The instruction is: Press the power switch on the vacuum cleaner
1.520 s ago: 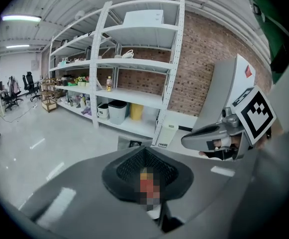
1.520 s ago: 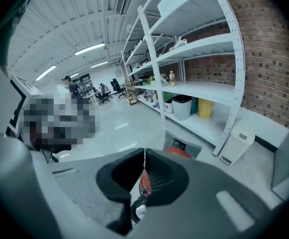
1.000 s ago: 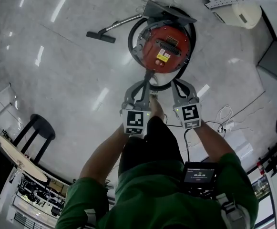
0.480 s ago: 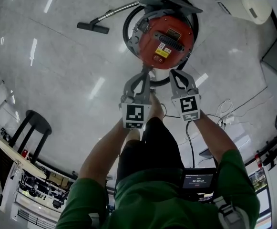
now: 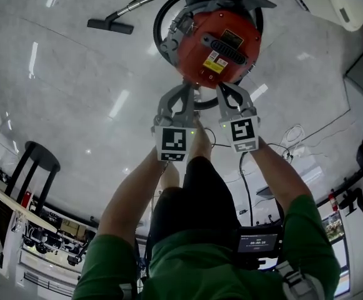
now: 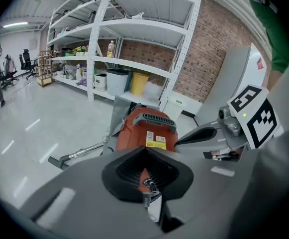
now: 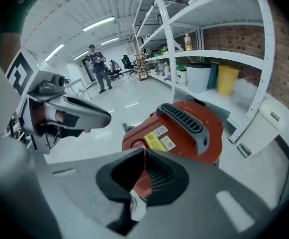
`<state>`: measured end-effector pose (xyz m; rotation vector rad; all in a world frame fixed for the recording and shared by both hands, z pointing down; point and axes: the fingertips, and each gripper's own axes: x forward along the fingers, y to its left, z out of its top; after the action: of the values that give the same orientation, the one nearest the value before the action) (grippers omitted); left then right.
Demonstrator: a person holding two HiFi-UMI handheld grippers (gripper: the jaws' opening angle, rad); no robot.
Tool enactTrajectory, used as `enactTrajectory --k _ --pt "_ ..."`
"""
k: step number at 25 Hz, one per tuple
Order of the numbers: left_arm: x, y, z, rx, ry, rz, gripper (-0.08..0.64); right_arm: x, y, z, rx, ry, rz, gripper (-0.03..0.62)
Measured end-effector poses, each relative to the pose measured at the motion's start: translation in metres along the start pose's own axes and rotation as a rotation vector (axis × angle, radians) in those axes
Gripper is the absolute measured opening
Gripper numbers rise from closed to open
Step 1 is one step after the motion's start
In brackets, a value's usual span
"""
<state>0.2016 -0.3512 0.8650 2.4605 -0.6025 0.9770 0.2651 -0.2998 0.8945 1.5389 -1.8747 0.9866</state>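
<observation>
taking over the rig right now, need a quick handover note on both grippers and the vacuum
Left gripper: jaws together, holding nothing, tip aimed at the near edge of the red vacuum cleaner.
Right gripper: jaws together, empty, beside the left one and aimed at the same edge.
The vacuum cleaner stands on the floor ahead of the person, with the hose looped around it and the floor nozzle off to the left.
Done: both grippers are at the vacuum.
Left: press the power switch. A small oval button on the near edge may be it, but I cannot confirm. No contact is visible.
</observation>
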Motion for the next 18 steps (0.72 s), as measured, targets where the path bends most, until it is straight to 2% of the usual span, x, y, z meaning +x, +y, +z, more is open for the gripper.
enactTrajectory --k 8,18 --pt "0.016 0.002 -0.015 -0.009 0.025 -0.016 0.008 0.021 -0.002 -0.013 0.006 0.036 -0.004 0.006" --pt "0.020 0.010 -0.016 -0.021 0.029 -0.010 0.008 0.027 -0.003 -0.013 0.008 0.046 -0.006 0.006"
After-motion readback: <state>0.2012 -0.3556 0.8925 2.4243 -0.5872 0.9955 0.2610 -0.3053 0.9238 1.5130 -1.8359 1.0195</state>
